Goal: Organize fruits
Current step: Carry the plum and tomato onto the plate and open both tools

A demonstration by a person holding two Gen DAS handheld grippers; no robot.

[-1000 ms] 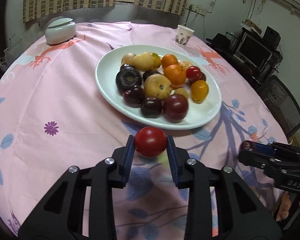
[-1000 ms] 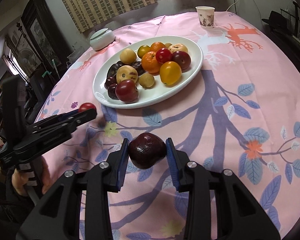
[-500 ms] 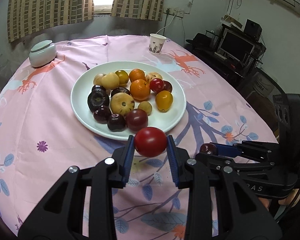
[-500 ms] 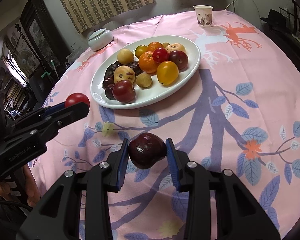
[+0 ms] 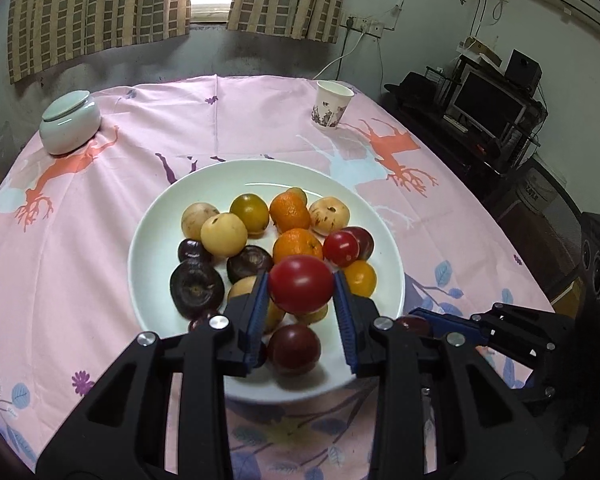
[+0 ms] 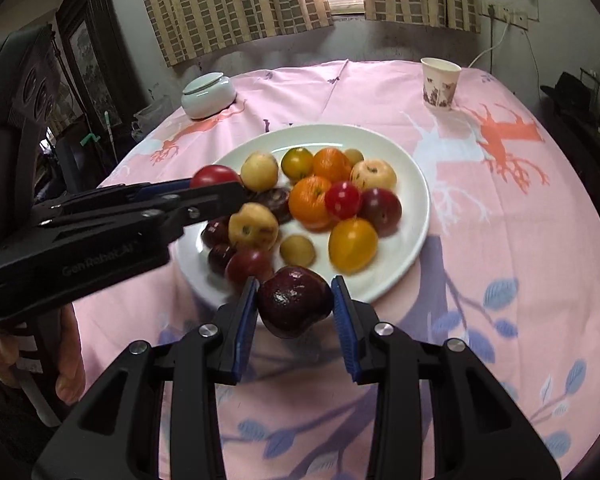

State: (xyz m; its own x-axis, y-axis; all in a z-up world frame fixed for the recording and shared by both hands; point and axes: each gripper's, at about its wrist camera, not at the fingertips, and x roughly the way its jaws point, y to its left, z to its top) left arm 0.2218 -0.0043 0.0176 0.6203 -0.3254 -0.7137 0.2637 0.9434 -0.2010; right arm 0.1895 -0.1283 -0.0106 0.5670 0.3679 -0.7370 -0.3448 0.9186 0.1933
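Already the left gripper is out over the white plate, its blue pads clamped on either flank of a red tomato. From where I stand the tomato hangs above the near half of the plate, over the heap rather than beside it, with a dark plum and some pale yellow fruit directly underneath (how high it hangs above them I cannot tell). The bare part of the plate lies away to the left edge and along the far rim.

Further right, the right gripper is closed on a dark purple plum, gripped across its width. It sits at the plate's near rim, roughly over the edge, so its fruit has a little further to travel inward than the tomato does. Ahead of it, towards the right of the plate, a yellow tomato sits with open white plate beside it.

So the left hand looks nearer to setting down, and I'd guess it releases first. The risk, as I judge it, is a round tomato dropped on other round fruit rolling off toward the pink tablecloth.
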